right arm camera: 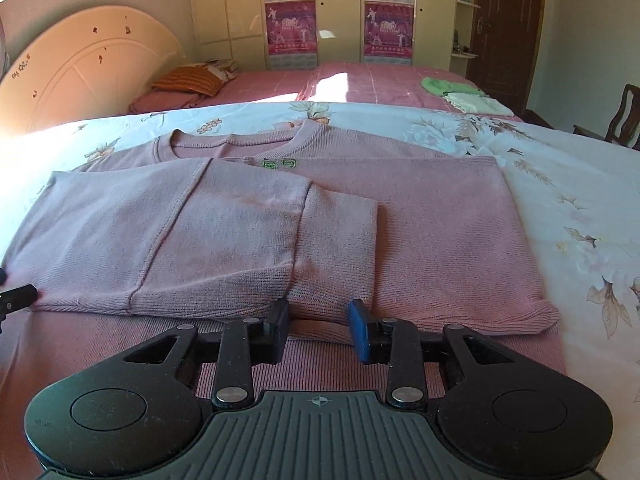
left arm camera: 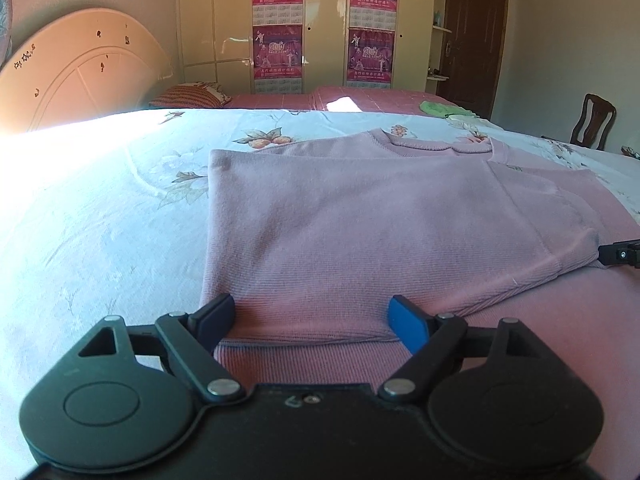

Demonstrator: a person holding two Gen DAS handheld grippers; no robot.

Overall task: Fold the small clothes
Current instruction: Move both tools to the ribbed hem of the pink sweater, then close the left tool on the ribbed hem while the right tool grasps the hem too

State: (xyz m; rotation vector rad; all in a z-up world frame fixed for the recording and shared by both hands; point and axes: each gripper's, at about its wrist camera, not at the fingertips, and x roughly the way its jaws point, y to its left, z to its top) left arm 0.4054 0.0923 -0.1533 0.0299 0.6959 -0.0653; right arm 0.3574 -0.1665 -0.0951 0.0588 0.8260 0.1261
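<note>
A pink knit sweater lies flat on the floral bedsheet, neck away from me. Its left side and sleeve are folded across the body, and the ribbed cuff ends near the middle. My left gripper stands wide open, low over the near edge of the folded layer, with fabric under it but nothing pinched. My right gripper has its jaws narrowed but apart, with the fingertips at the cuff's near edge; the cloth there lies flat and unbunched. Each gripper's tip shows at the edge of the other's view.
Beyond the floral sheet lies a second bed in pink with a striped pillow and green and white cloths. A headboard stands at the left, a wardrobe behind, and a wooden chair and dark door at the right.
</note>
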